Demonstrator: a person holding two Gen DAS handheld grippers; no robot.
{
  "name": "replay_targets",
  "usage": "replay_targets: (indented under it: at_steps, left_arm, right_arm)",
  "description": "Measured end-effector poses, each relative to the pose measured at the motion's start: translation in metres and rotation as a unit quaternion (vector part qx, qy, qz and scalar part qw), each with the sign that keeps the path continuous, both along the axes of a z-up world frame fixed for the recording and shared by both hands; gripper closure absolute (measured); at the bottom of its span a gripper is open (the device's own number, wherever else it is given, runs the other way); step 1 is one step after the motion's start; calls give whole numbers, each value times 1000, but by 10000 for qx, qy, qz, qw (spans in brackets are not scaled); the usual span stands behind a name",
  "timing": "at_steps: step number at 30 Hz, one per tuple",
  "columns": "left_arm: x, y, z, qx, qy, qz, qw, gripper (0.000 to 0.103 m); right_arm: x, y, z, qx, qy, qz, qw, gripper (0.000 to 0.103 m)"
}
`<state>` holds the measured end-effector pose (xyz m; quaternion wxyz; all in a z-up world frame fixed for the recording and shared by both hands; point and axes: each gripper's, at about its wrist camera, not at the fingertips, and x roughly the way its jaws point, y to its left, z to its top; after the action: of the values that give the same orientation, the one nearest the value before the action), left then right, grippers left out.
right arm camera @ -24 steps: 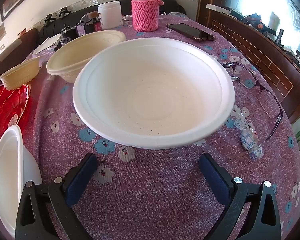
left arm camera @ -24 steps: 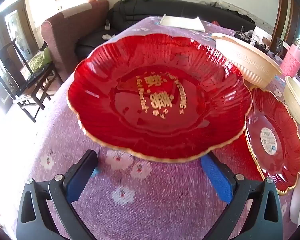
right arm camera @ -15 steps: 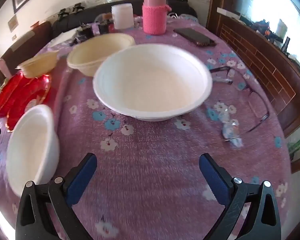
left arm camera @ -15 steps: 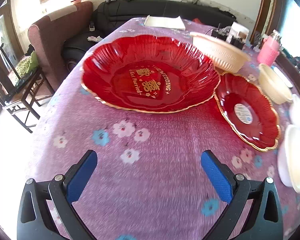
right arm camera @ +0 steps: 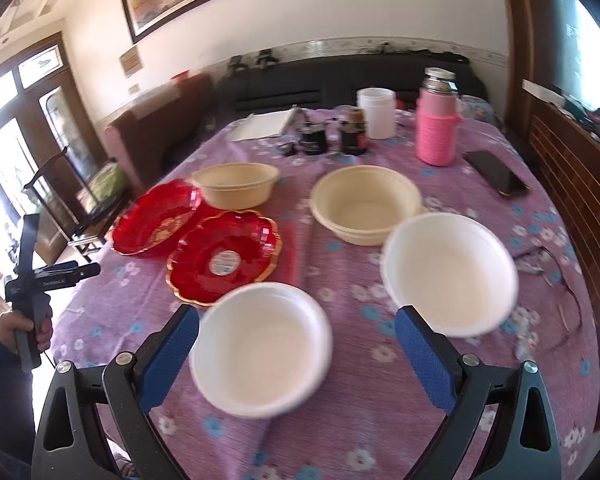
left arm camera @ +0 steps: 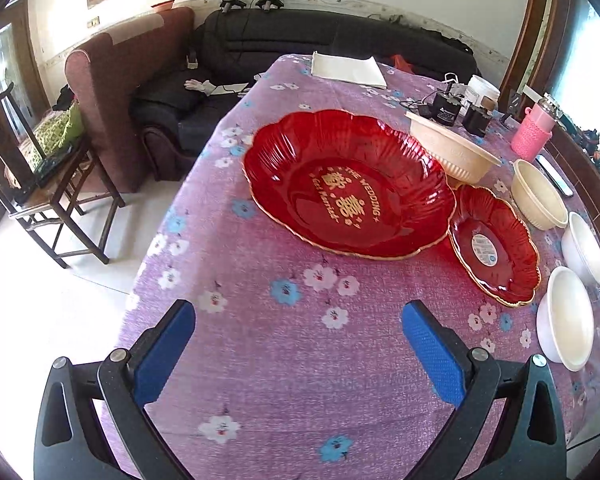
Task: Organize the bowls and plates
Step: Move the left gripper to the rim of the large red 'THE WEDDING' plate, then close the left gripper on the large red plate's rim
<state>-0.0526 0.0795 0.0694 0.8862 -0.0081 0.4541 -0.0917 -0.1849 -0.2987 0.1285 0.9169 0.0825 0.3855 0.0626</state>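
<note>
L gripper (left arm camera: 298, 338) wide apart, empty, above cloth (left arm camera: 284, 380); big red plate (left arm camera: 348, 184) well ahead, small red plate (left arm camera: 494, 246) touching its R rim. R gripper (right arm camera: 296, 344) spread, empty; white bowl (right arm camera: 262, 344) on cloth btwn fingers, untouched.

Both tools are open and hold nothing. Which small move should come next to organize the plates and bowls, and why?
Probably lower the right tool onto the rim of the near white bowl, to stack it later in the other white bowl. The near bowl already lies between the open blue pads, both bowls look alike, and nothing lies inside them.
</note>
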Motion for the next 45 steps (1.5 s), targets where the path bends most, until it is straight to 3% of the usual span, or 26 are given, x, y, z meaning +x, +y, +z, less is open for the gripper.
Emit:
replay_targets:
  at_steps: [6, 9, 11, 13, 15, 16, 22, 26, 36, 38, 40, 45]
  left_arm:
    - [24, 11, 21, 34, 119, -54, 9999, 0]
    - [39, 11, 24, 129, 146, -64, 9998, 1]
    - [52, 13, 20, 127, 255, -87, 9996, 8]
    - [62, 15, 16, 105, 330, -49, 9994, 27]
    - [77, 21, 10, -20, 506, 15, 9987, 34]
    - [82, 23, 9, -79, 544, 40, 9985, 34]
    - [117, 41, -6, -531, 906, 263, 9941, 34]
    - [130, 43, -8, -697, 938, 285, 9927, 34]
    - [149, 37, -18, -509, 827, 293, 9948, 34]
    - [152, 36, -20, -479, 807, 301, 9951, 38]
    - [154, 35, -24, -489, 800, 316, 9951, 53]
    - [159, 34, -32, -570, 880, 269, 9941, 61]
  right_arm:
    - [43, 51, 9, 422, 273, 642, 9967, 17]
    - [71, 68, 6, 759, 545, 801, 9924, 32]
    - [90, 78, 4, 955, 723, 874, 9889, 36]
    - [108, 88, 1, 1055, 855, 910, 9866, 43]
    - [125, 99, -1, 1097, 924, 954, 9850, 46]
    - [133, 104, -3, 1127, 983, 967, 9840, 52]
    - [178, 126, -15, 1317, 1167, 998, 9793, 52]
    - [202, 129, -26, 1381, 1303, 886, 9778, 55]
    - [235, 139, -50, 1220, 1561, 746, 9773, 63]
    - [241, 141, -55, 1221, 1633, 744, 9762, 68]
    - [244, 143, -58, 1180, 1685, 731, 9759, 76]
    - [253, 148, -67, 1113, 1727, 693, 9762, 76]
